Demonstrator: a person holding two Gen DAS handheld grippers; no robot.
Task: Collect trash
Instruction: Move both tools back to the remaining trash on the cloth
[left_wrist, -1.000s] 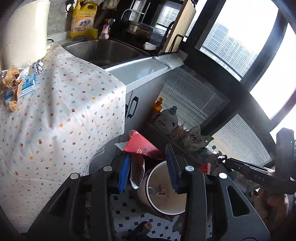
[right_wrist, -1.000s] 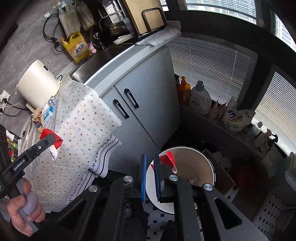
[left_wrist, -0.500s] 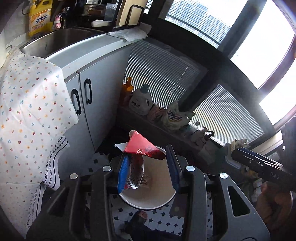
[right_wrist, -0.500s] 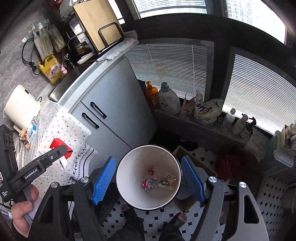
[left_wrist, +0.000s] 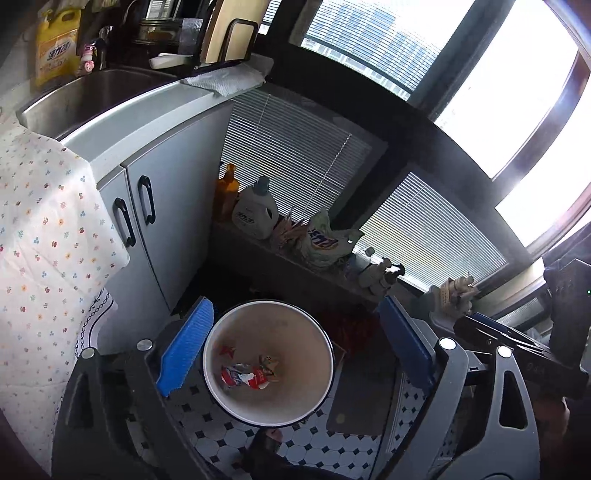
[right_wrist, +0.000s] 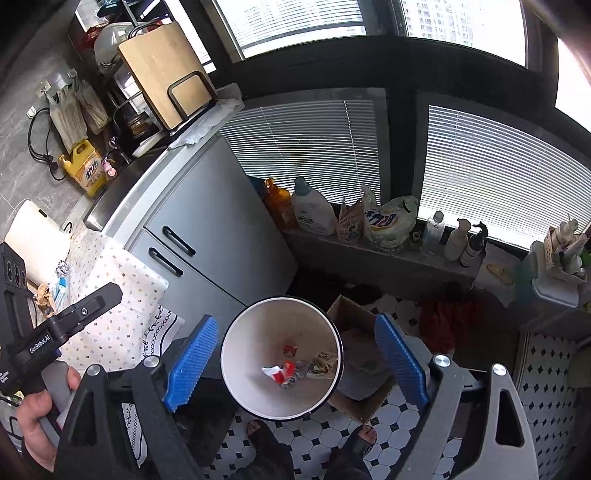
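A white round bin (left_wrist: 269, 325) (right_wrist: 280, 321) stands on the tiled floor straight below both grippers. Red and white wrappers (left_wrist: 243, 376) (right_wrist: 282, 371) lie at its bottom. My left gripper (left_wrist: 295, 347) hangs above the bin with its jaws opening wide and nothing between the blue pads (left_wrist: 184, 347). My right gripper (right_wrist: 295, 362) is the same, jaws opening and nothing held. More scraps, a foil ball (right_wrist: 62, 267) and brown paper (right_wrist: 44, 295), lie on the floral tablecloth (right_wrist: 122, 295) at the left.
A grey cabinet (right_wrist: 221, 221) with a sink (left_wrist: 96, 92) on top stands left of the bin. Detergent bottles (right_wrist: 310, 214) line a low ledge under the window blinds. A cardboard box (right_wrist: 354, 317) sits right of the bin. The person's feet (right_wrist: 365, 435) are on the tiles.
Both grippers swung from the table to above the bin. The left one let go of the red wrapper and the right one of its red scrap; both pieces now lie in the bin, jaws wide apart.
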